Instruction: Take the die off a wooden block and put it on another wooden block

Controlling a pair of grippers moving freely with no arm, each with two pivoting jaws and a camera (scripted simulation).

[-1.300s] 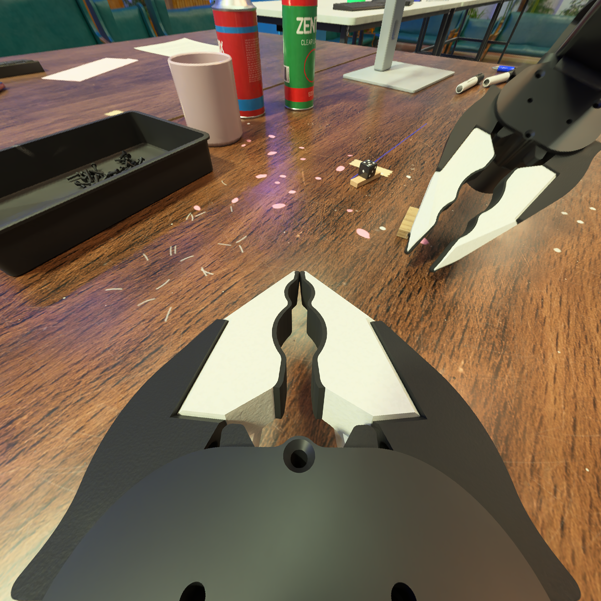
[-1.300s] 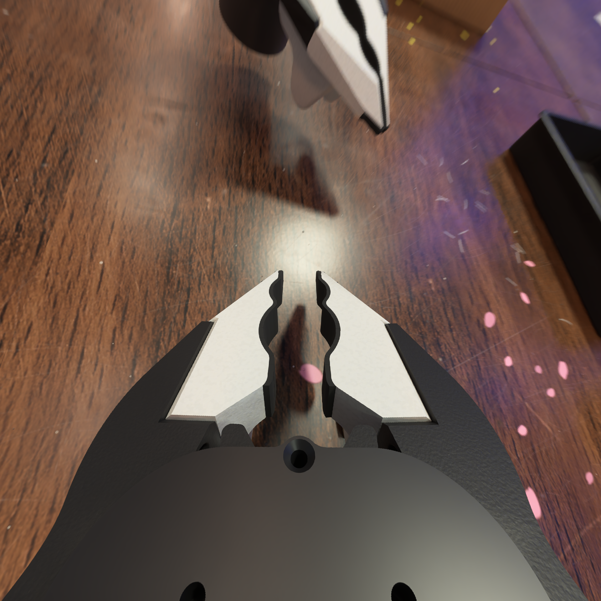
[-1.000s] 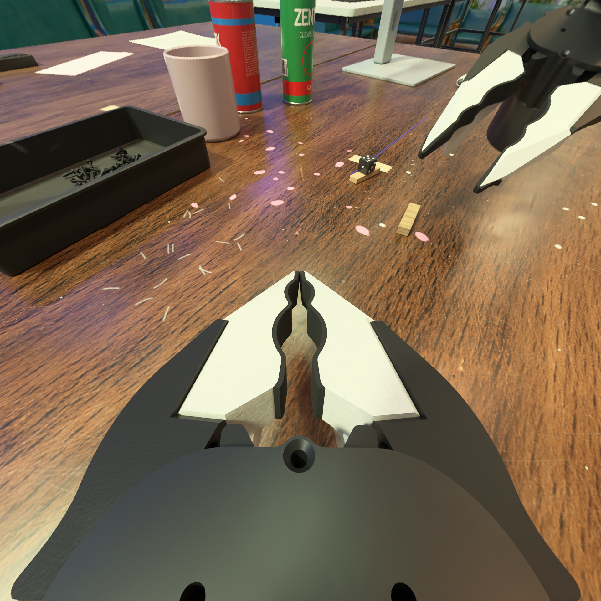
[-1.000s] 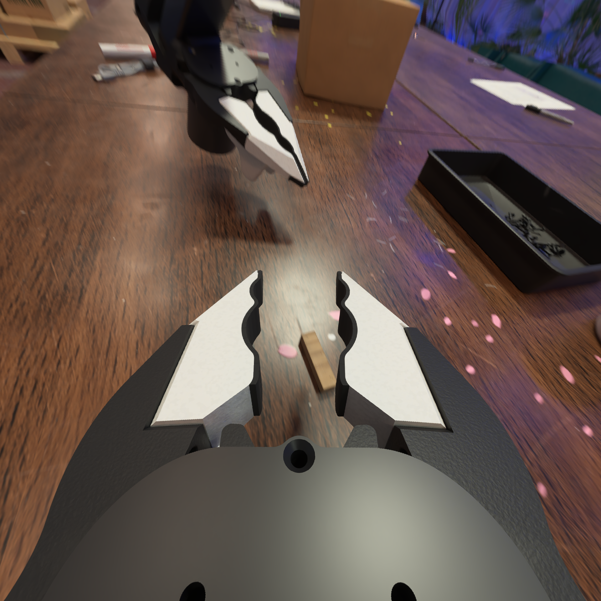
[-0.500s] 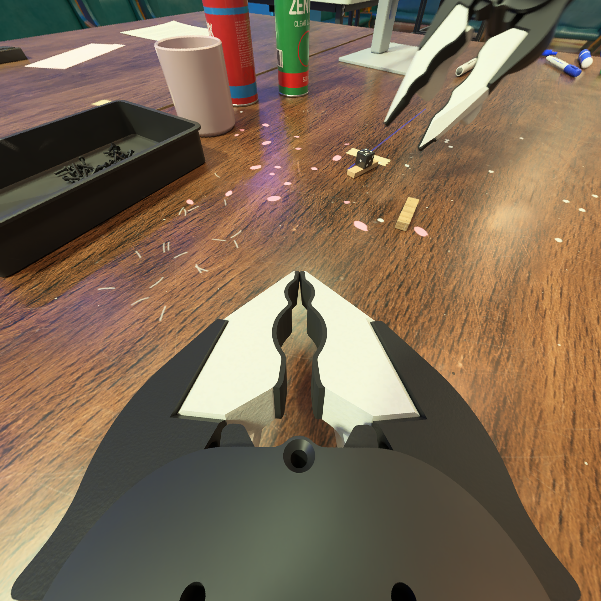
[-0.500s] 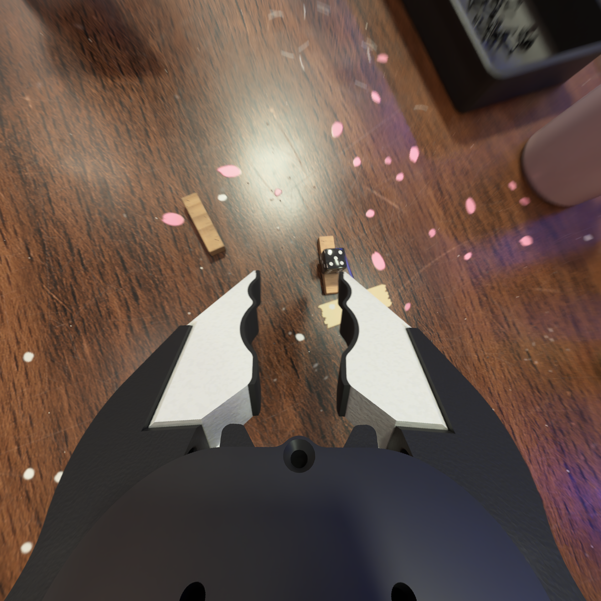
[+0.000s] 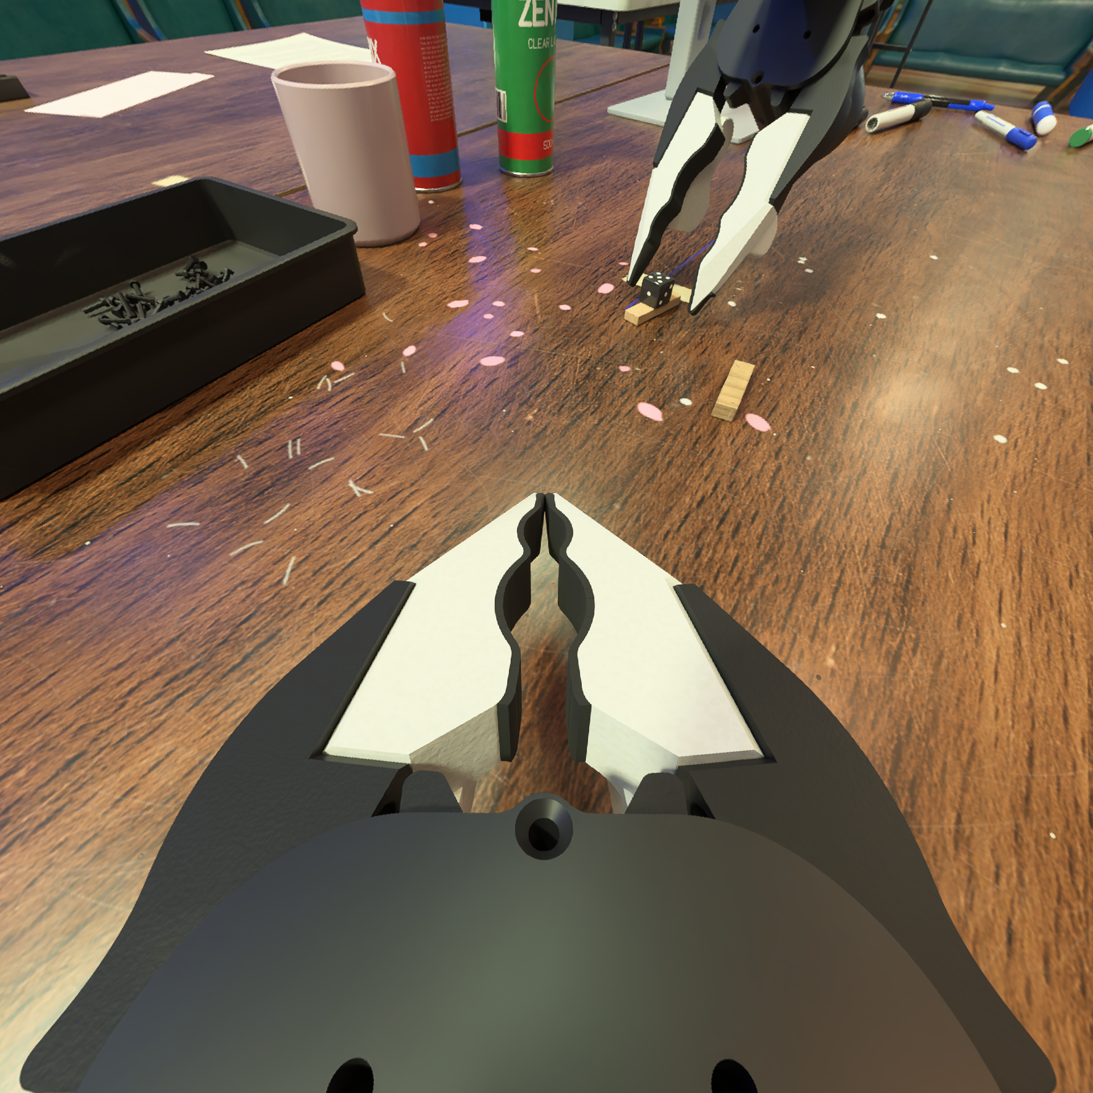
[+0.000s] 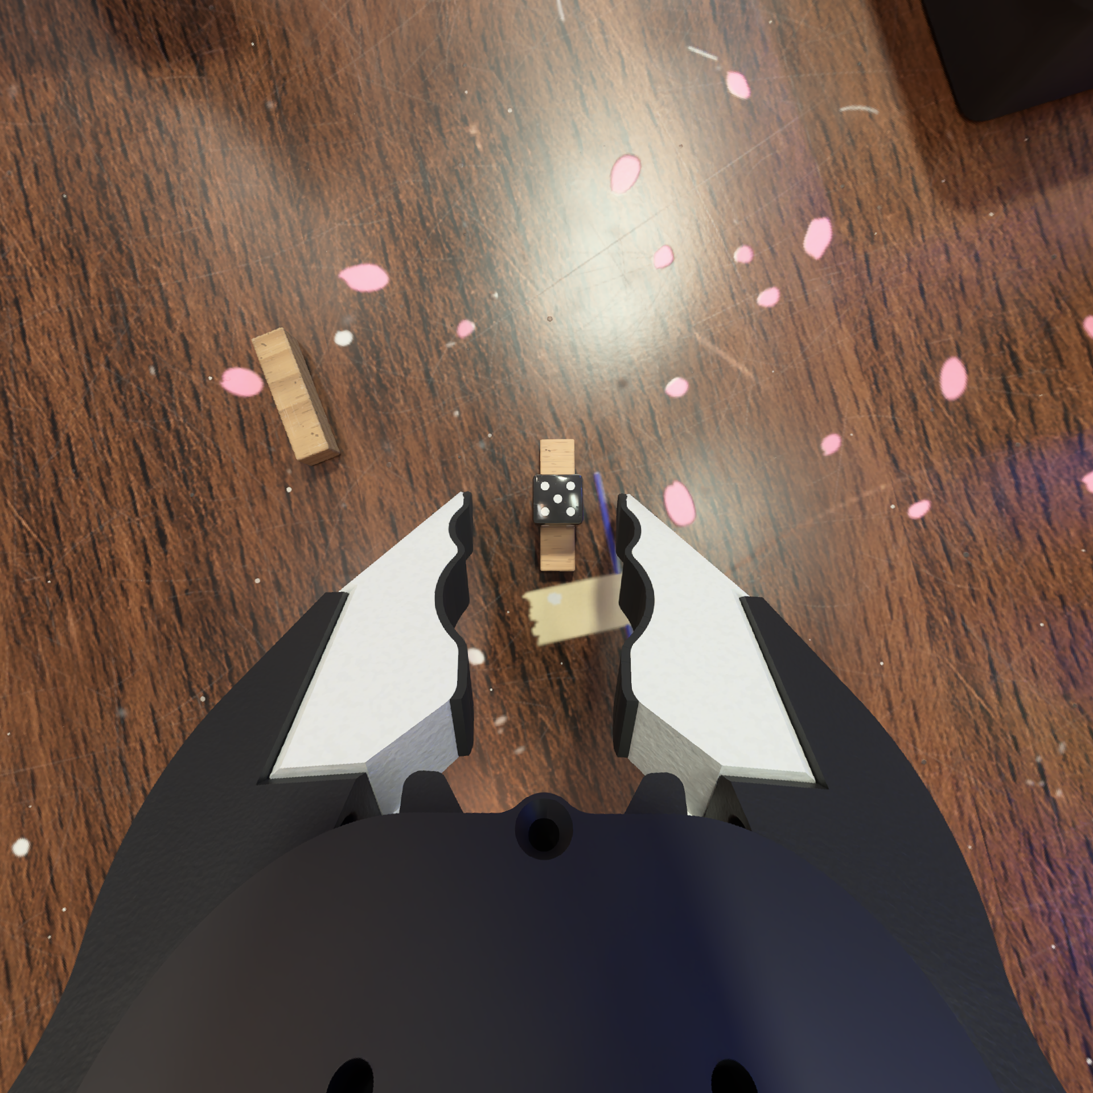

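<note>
With our right tool spread around the die at frame centre and left tool closed, an off-centre squeeze could knock it off its block.

Right tongs now astride die

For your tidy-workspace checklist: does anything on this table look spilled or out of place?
Yes. Pink petal-like flecks and short white slivers lie scattered over the brown wooden table, like spilled debris. A torn beige paper scrap lies beside the die's block.

die on block (second block left)
</note>
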